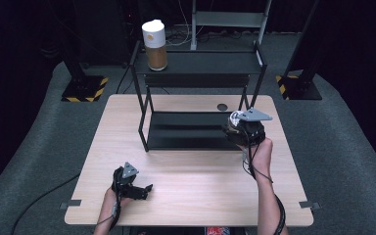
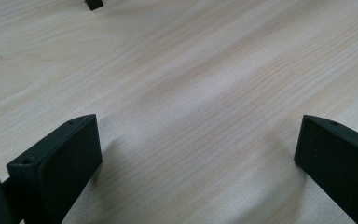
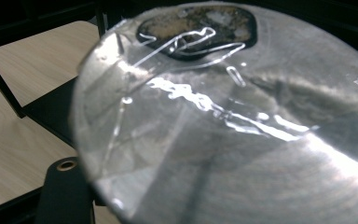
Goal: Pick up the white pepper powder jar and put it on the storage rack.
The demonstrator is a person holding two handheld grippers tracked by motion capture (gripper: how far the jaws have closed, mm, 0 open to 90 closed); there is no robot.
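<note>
A: We are looking down on a pale wooden table point(image 1: 191, 196) that is standing on grey carpet, with the room around it lying in darkness. A black two-tier shelf rack point(image 1: 198, 63) is sitting at the far half of the table, and a white-and-tan cylindrical container point(image 1: 155, 45) is standing upright on the left end of its top shelf. Black stands with yellow-striped feet are flanking the table farther back.

B: And the hands?

A: We are seeing the left gripper point(image 1: 144, 190) resting low over the near left part of the table. In the left gripper view its jaws are standing wide apart over bare wood grain, nothing between them.

B: The right one?

A: The right gripper point(image 1: 235, 128) is hovering at the right end of the rack's lower shelf, clamped on a clear, glossy jar point(image 3: 233, 126). In the right gripper view we are seeing the jar pressed close against the camera, right between the jaws, its dark end pointing away toward the rack. What it is containing we cannot tell.
</note>
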